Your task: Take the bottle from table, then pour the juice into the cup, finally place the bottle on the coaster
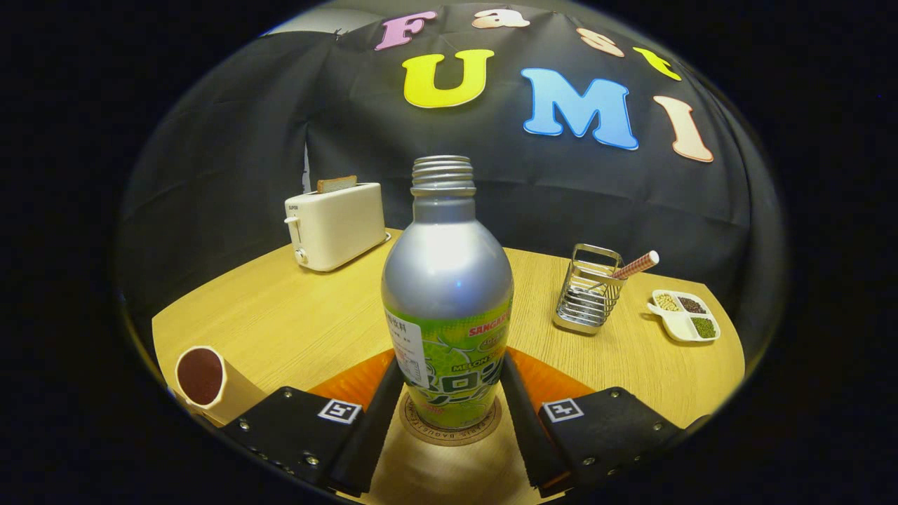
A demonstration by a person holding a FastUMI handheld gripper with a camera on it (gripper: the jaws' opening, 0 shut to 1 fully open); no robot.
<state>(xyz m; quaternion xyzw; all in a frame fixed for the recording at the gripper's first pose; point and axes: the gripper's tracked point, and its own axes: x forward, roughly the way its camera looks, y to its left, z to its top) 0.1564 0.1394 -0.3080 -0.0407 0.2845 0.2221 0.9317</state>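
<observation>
A silver metal bottle with a green label and open threaded neck [447, 301] stands upright on a round cork coaster [450, 426] on the wooden table [295, 322]. The gripper [449, 403] has its two fingers at the bottle's lower sides; whether they press it is unclear. A paper cup with dark liquid [203, 379] sits near left. A white toaster [335, 224] stands far left.
</observation>
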